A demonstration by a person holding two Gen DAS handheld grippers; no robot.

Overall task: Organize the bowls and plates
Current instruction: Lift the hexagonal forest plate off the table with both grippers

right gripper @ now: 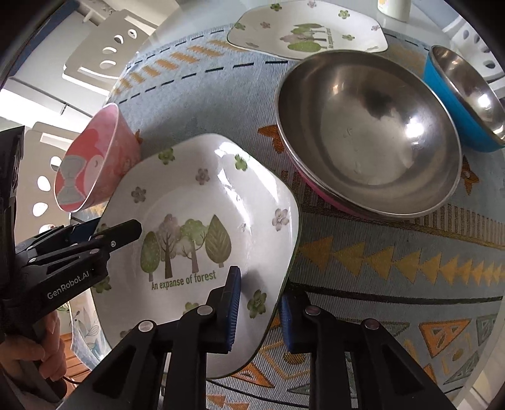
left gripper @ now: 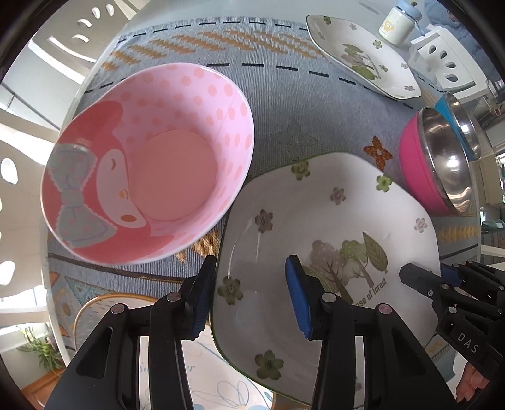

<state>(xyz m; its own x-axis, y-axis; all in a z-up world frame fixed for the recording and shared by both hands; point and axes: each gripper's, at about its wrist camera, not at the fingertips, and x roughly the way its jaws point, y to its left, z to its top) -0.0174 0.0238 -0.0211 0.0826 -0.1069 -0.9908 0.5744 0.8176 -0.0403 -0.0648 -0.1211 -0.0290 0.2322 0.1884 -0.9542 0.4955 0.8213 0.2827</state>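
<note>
While both grippers clamp it, the forest-print plate tilts.
Left gripper grips one rim, right gripper the opposite; pink cartoon bowl sits beside.

A patterned grey-blue tablecloth is lying beneath the gripper, a cream jar standing far ahead, white chairs sitting beyond.

Glossy dishes on woven cloth

Glazed plate shines; steel bowl gleams mirror-like; pink bowl smooth, satiny; tablecloth matt, ribbed.
</note>
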